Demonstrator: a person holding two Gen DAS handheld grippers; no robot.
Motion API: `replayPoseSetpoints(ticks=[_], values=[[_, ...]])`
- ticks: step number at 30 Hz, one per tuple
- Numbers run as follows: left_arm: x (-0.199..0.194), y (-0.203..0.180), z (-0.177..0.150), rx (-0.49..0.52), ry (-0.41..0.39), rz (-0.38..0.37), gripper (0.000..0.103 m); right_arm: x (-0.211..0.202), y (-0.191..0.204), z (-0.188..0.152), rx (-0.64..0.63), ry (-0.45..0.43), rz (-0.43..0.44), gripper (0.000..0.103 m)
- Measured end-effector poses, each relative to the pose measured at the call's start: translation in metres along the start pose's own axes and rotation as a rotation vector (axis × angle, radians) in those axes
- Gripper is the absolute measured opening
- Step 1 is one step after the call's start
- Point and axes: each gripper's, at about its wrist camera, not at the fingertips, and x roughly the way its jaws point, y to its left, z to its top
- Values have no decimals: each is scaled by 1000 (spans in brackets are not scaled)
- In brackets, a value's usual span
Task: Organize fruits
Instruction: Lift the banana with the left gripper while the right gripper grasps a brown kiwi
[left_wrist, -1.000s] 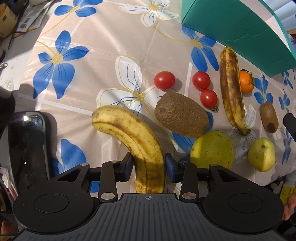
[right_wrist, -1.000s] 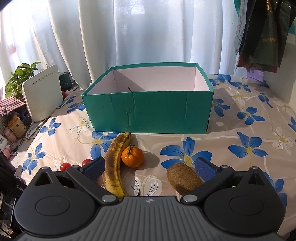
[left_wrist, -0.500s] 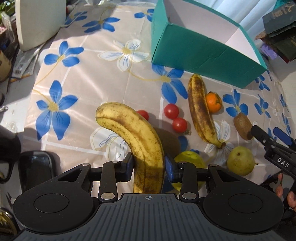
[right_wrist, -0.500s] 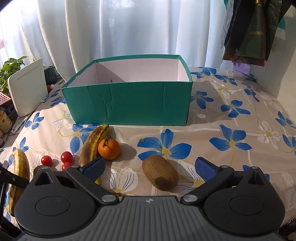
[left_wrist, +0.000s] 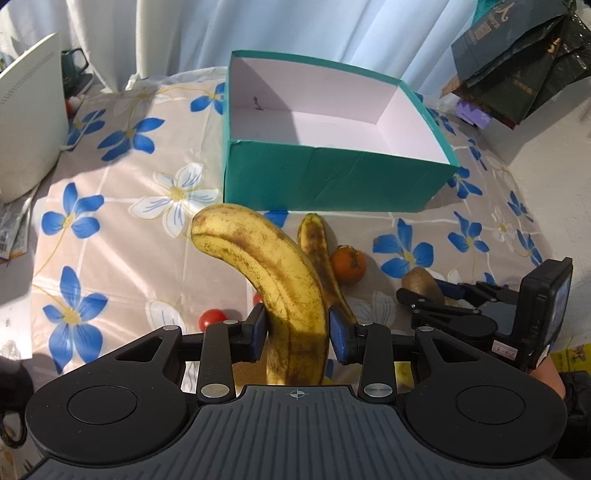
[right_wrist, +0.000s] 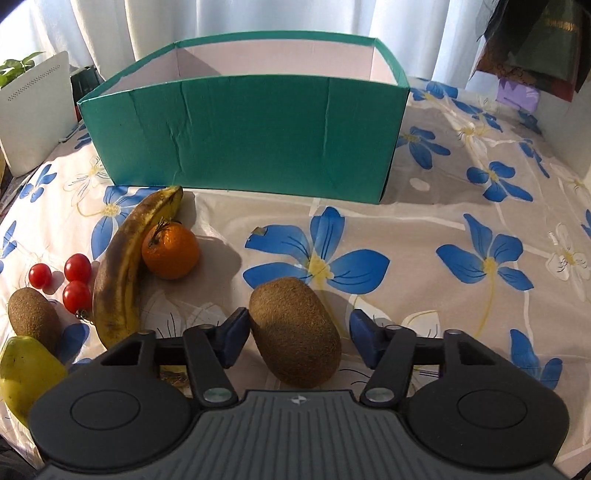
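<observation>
Right gripper (right_wrist: 297, 341) fingers just closing around the kiwi (right_wrist: 295, 332), not yet clamped; its long axis runs along them. Left gripper (left_wrist: 297, 332) clamps the banana (left_wrist: 273, 280), box (left_wrist: 332, 177) ahead.

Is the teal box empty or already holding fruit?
Empty as far as visible: the teal box shows bare white floor in the left wrist view.

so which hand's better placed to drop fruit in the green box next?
Left, probably. The left gripper is shut on a banana, lifted toward the empty green box. The right gripper has just been closing around a kiwi lying on the table.
</observation>
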Motion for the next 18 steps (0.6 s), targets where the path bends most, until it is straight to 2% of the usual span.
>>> replayPoseSetpoints(ticks=[4,8,12,18], values=[[4,-5,6,20,6,-5,39,0,4,-2,-30,-16,4,45],[3,-14,16,55,-11,2,39,-13,-2,-2,29,-60,13,45],[-2,-31,35,105,-57,12,39,-35,-9,1,99,-129,5,45],[-7,-61,73,170,-159,42,39,-56,-4,5,128,-197,20,45]])
